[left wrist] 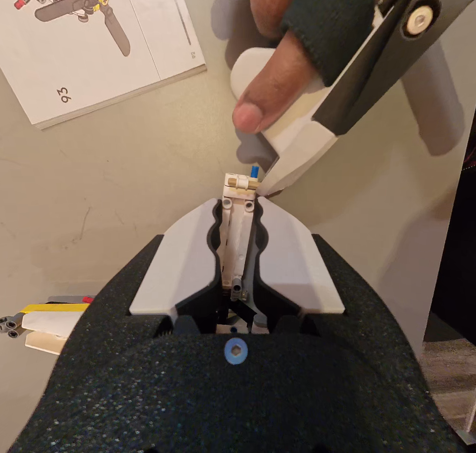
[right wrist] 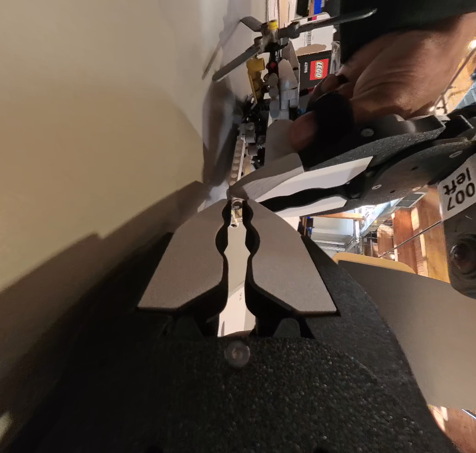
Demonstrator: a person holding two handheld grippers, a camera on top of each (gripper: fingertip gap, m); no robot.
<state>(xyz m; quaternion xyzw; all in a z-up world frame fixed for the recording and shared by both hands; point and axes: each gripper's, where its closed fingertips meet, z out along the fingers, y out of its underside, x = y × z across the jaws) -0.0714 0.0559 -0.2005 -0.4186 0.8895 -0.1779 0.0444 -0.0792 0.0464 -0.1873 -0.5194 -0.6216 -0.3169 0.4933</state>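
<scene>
In the left wrist view my left gripper is shut on a long white brick assembly, which stands upright between its pads. A tan axle with a white bush lies across the assembly's top, and a blue pin sticks up behind it. My right gripper comes in from the upper right, its tip at the axle's right end. In the right wrist view the right gripper has its pads closed on the small tan and white end piece. The left gripper reaches in from the right.
An open instruction booklet lies at the upper left of the beige table. Loose yellow, white and grey parts lie at the lower left. A partly built helicopter model with rotor blades and a cardboard box stand beyond. Both grippers' tips are close together, under 4 cm apart.
</scene>
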